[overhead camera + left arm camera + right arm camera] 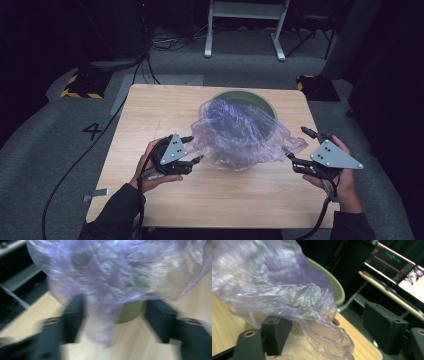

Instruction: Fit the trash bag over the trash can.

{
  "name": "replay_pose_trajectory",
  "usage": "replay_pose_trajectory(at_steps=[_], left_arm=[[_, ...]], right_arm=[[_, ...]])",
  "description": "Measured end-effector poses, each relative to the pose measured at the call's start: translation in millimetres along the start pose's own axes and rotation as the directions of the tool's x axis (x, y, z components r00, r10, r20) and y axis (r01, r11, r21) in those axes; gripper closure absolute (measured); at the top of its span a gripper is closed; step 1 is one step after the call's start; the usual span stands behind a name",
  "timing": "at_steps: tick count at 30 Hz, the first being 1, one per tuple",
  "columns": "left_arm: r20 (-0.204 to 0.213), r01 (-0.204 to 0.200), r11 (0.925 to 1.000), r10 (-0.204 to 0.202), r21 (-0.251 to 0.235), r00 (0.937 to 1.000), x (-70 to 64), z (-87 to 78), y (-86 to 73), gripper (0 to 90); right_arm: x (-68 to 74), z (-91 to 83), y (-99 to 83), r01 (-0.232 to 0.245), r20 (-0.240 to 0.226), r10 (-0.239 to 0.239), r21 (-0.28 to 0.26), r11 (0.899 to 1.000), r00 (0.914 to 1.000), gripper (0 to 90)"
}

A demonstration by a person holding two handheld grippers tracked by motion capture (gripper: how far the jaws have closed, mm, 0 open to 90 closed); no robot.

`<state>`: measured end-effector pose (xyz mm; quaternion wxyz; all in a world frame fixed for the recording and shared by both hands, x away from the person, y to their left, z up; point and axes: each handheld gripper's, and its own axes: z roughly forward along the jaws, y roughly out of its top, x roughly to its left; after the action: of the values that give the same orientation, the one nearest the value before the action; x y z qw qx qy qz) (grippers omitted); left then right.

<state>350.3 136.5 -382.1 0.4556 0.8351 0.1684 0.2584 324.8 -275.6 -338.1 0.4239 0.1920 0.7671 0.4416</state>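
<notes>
Your left gripper (192, 148) and right gripper (296, 146) flank the purple bag (240, 135) at mid-frame, jaws spread wide, holding nothing. Bag drapes over the green bin (267, 105) on the table (150, 110), probably being fitted as its liner.

The high view looks forward and down from the person's side, taking in the whole table (150, 200) with the green bin (265, 102) at its far middle. The left gripper view sits low and close, facing the bin (131, 311) from its near left. The right gripper view faces it (334, 287) from the near right.
</notes>
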Motion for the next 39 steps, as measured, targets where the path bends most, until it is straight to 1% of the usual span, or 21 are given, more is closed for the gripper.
replay_pose_trajectory(at_steps=[1,2,3,4,5,7,8,10,13,15,18,21,23,27,29,32,33,34,36,38,39], left_arm=[[-0.002,-0.037,0.9993,0.037,0.01,0.9993,2.0,1.3,4.3,43.1],[-0.002,-0.037,0.9993,0.037,0.01,0.9993,2.0,1.3,4.3,52.6],[0.008,-0.061,0.9979,0.061,0.024,0.9981,3.4,2.3,6.8,52.6],[0.01,-0.075,0.9966,0.074,0.034,0.9972,4.1,3.0,8.4,65.7],[0.01,-0.094,0.9946,0.093,0.044,0.9956,5.6,3.4,10.7,65.7],[0.029,-0.101,0.9944,0.101,0.03,0.9945,7.4,2.7,14.1,78.2],[0.035,-0.099,0.9948,0.098,0.026,0.9946,8.8,1.6,16.0,85.5],[0.06,-0.093,0.9956,0.093,0.002,0.9939,11.6,-2.2,19.5,87.1],[0.072,-0.088,0.9956,0.09,-0.033,0.9934,16.1,-9.4,24.4,89.7],[0.062,-0.076,0.9957,0.079,-0.053,0.9949,19.4,-13.7,27.9,89.7],[0.085,-0.042,0.9944,0.05,-0.097,0.9951,29.7,-19.7,36.0,89.7],[0.066,-0.008,0.9903,0.017,-0.139,0.9977,42.1,-24.0,49.2,89.6],[0.068,0.001,0.9895,0.009,-0.145,0.9976,46.0,-23.3,52.0,89.7],[0.053,0.061,0.9896,-0.054,-0.13,0.9971,66.1,-7.8,56.8,89.7],[0.047,0.081,0.9888,-0.076,-0.125,0.996,69.8,-3.5,56.3,89.7],[0.044,0.121,0.9858,-0.117,-0.116,0.9921,81.4,7.2,54.7,89.6],[0.049,0.151,0.9816,-0.146,-0.117,0.9881,88.3,13.8,53.1,89.7],[0.049,0.151,0.9816,-0.146,-0.117,0.9881,88.3,13.8,53.1,89.6],[0.038,0.169,0.9793,-0.166,-0.112,0.9854,94.9,19.9,51.8,89.6],[0.024,0.188,0.9764,-0.187,-0.106,0.9821,100.9,26.0,50.3,89.6],[0.021,0.212,0.9716,-0.211,-0.105,0.9772,106.9,31.6,47.9,89.6]], right_arm=[[-0.1,-0.5,2.4,0.006,-0.009,-0.006,-0.014,1.0,0.9999,26.4],[-0.1,-0.5,2.4,0.006,-0.009,-0.006,-0.014,1.0,0.9999,26.4],[0.3,-0.7,4.9,0.021,-0.015,-0.022,-0.023,1.0,0.9997,32.7],[1.4,-0.3,9.6,0.073,-0.066,-0.075,-0.034,0.997,0.995,47.8],[1.4,-0.3,9.6,0.073,-0.066,-0.075,-0.034,0.997,0.995,47.8],[1.1,1.5,13.7,0.103,-0.124,-0.107,-0.038,0.994,0.9865,61.6],[-0.5,2.7,16.3,0.103,-0.147,-0.112,-0.067,0.992,0.9827,74.9],[-2.5,3.7,17.4,0.086,-0.168,-0.097,-0.074,0.994,0.9809,78.0],[-9.4,6.8,19.4,0.029,-0.19,-0.044,-0.081,0.996,0.9808,88.0],[-18.5,11.1,20.2,-0.046,-0.182,0.031,-0.079,0.996,0.9827,89.3],[-24.7,15.8,20.8,-0.091,-0.168,0.078,-0.07,0.993,0.9828,89.6],[-35.1,28.6,22.2,-0.17,-0.141,0.164,-0.035,0.985,0.9764,89.6],[-37.6,32.8,22.3,-0.19,-0.138,0.185,-0.021,0.982,0.9729,89.5],[-50.3,57.4,17.7,-0.282,-0.103,0.287,0.06,0.958,0.9525,89.0],[-52.4,61.9,16.1,-0.296,-0.097,0.302,0.074,0.952,0.9483,88.9],[-57.8,74.1,11.6,-0.334,-0.075,0.344,0.115,0.935,0.9361,88.9],[-62.0,84.4,8.1,-0.366,-0.068,0.379,0.155,0.918,0.9228,88.9],[-62.0,84.4,8.1,-0.366,-0.068,0.379,0.155,0.918,0.9228,88.9],[-65.2,97.5,4.1,-0.384,-0.052,0.401,0.198,0.902,0.9145,89.1],[-65.7,102.0,2.7,-0.388,-0.044,0.406,0.213,0.897,0.913,89.1],[-66.8,109.6,-0.8,-0.401,-0.034,0.419,0.232,0.886,0.9074,89.1]])
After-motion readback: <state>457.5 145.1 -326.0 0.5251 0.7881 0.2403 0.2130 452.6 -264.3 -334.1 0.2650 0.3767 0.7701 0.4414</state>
